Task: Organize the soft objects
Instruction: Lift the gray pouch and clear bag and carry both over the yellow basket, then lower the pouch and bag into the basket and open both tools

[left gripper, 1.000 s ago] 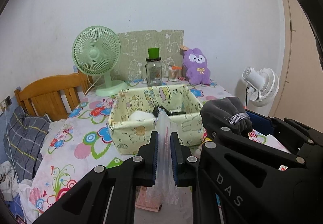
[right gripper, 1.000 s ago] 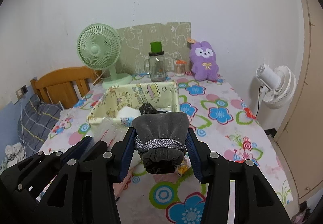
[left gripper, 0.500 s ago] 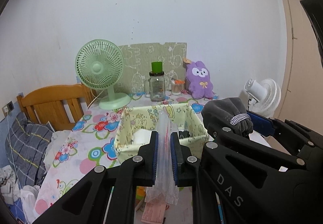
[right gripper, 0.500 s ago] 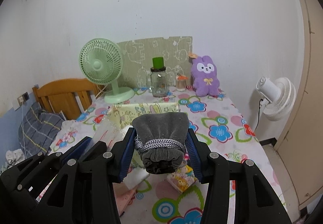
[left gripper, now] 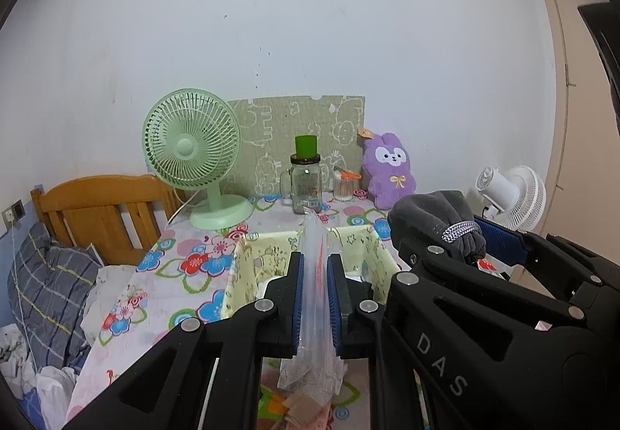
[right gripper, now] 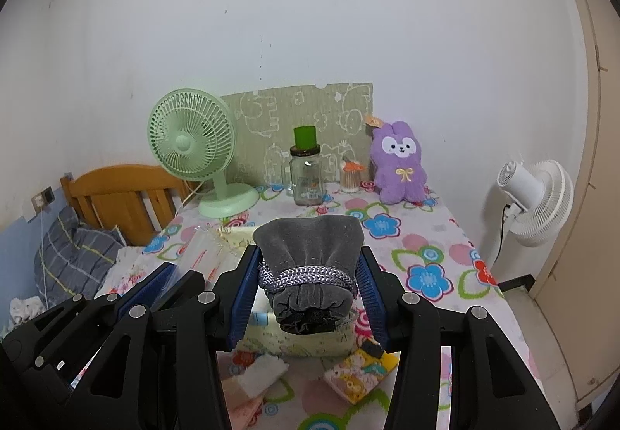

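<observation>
My left gripper point(left gripper: 314, 298) is shut on a clear plastic bag point(left gripper: 314, 313) that hangs down between its blue pads. My right gripper point(right gripper: 310, 286) is shut on a grey velvet drawstring pouch point(right gripper: 310, 255) tied with a silver cord; the pouch also shows in the left wrist view point(left gripper: 434, 220). Both are held above the near side of a pale yellow fabric basket point(left gripper: 255, 263) on the floral table. The basket's rim peeks out behind the pouch in the right wrist view point(right gripper: 236, 236). Its inside is mostly hidden.
A green desk fan point(left gripper: 193, 154), a glass jar with a green lid point(left gripper: 306, 182), a small cup of swabs point(left gripper: 345, 185) and a purple plush bunny point(left gripper: 391, 174) stand at the back. Small packets point(right gripper: 360, 372) lie on the near table. A white fan point(right gripper: 534, 197) stands right, a wooden chair point(left gripper: 100, 213) left.
Both grippers have risen and pulled back from the basket with their loads still held. The basket now sits lower and further under the grippers in both views.
</observation>
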Demonstrator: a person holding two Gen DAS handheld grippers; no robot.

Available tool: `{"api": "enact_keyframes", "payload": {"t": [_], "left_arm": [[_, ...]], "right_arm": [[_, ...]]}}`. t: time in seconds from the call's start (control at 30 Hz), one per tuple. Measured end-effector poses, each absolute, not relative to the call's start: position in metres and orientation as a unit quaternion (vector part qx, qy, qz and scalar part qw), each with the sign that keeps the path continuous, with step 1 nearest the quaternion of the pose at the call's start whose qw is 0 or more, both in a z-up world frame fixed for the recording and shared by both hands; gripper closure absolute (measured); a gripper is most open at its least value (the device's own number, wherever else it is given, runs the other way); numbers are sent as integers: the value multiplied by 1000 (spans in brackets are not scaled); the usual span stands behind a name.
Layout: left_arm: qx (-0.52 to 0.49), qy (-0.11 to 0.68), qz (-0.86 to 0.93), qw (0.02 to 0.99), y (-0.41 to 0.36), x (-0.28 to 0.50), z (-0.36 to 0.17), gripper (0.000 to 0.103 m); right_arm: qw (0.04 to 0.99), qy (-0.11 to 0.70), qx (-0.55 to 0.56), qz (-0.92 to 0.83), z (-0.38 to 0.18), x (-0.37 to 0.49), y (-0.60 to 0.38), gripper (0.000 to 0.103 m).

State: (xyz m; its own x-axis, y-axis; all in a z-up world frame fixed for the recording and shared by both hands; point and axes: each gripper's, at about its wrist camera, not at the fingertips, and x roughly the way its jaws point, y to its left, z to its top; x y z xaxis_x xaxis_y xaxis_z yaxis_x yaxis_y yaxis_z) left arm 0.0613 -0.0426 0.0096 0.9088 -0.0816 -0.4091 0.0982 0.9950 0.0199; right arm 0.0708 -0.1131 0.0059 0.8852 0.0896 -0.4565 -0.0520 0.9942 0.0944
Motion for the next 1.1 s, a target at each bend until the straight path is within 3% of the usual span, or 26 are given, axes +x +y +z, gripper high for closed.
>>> {"api": "enact_keyframes", "payload": {"t": [1.1], "left_arm": [[51, 218, -6, 974, -28, 142, -29, 93]], "right_arm": [[960, 274, 48, 28, -39, 163, -97, 50]]}}
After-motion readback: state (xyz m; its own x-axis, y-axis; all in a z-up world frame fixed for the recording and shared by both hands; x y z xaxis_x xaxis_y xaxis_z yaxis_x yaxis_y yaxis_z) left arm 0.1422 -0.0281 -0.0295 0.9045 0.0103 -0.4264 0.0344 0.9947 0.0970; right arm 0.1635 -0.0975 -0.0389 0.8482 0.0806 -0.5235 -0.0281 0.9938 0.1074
